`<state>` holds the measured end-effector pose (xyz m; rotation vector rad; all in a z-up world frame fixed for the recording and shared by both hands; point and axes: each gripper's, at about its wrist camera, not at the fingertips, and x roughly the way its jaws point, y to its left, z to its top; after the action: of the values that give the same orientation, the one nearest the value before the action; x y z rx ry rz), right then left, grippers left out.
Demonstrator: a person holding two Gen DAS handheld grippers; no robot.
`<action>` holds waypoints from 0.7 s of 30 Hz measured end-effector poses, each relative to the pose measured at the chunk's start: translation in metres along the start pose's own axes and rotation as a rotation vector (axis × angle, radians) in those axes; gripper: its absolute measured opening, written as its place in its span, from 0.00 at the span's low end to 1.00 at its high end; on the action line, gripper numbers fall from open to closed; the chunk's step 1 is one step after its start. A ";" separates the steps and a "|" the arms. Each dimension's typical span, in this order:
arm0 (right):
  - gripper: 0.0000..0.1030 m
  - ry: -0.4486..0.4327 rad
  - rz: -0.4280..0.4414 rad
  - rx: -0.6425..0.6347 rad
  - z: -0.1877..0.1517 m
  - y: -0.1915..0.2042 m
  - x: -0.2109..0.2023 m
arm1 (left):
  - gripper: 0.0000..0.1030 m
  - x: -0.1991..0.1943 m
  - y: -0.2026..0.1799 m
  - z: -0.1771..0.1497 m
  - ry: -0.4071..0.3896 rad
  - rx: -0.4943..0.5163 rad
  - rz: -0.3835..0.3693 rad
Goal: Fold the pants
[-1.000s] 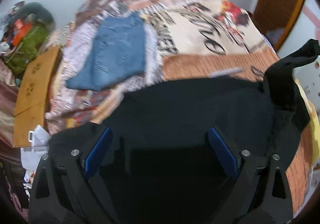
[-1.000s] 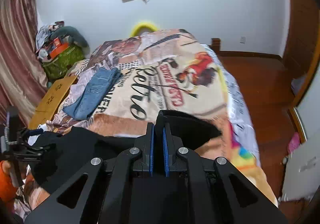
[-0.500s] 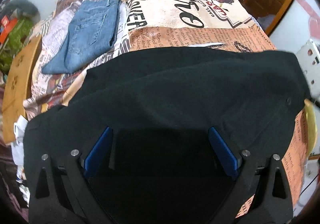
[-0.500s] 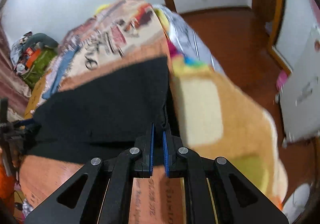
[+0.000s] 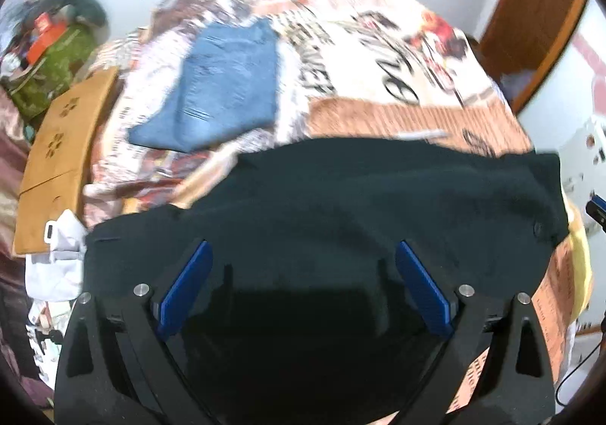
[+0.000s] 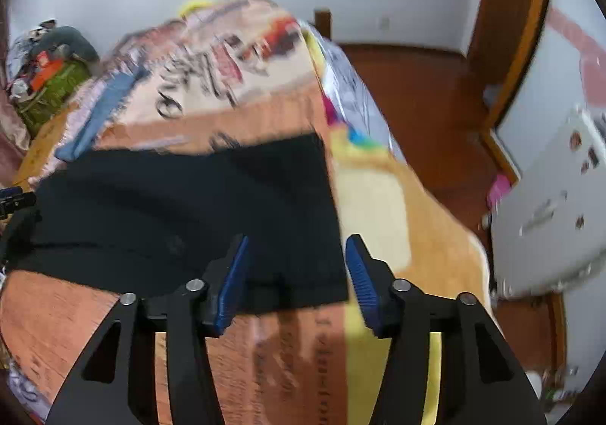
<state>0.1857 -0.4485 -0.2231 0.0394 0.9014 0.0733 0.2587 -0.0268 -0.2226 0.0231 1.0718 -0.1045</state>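
The black pants (image 6: pixel 197 205) lie flat across the printed bedspread (image 6: pixel 265 114), corner just past my right gripper (image 6: pixel 295 266). Its jaws are opening – the cloth lies beyond them, unpinched. My left gripper (image 5: pixel 303 273) is spread wide above the fabric. Best to lift away cleanly – no dragging the fold.

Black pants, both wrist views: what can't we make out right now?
- Near part of the black pants, left wrist view: cut off by the lower edge, shadowed between the left hand-held gripper fingers.
- Fold count or layers, right wrist view: uniform black, motion blur.
- Blanket print: smeared by blur.
- Folded jeans: detail blurred.
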 end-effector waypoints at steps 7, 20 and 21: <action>0.53 -0.093 0.106 -0.120 0.043 0.063 -0.011 | 0.95 -0.043 0.086 0.001 -0.114 -0.141 0.111; 0.57 -0.058 0.387 -0.380 0.096 0.229 0.050 | 0.95 -0.030 0.226 -0.029 -0.046 -0.389 0.259; 0.57 -0.043 0.394 -0.400 0.099 0.241 0.057 | 0.95 -0.025 0.230 -0.031 -0.034 -0.392 0.254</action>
<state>0.2872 -0.2039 -0.1912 -0.1543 0.8124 0.6151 0.2425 0.2063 -0.2230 -0.1947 1.0322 0.3342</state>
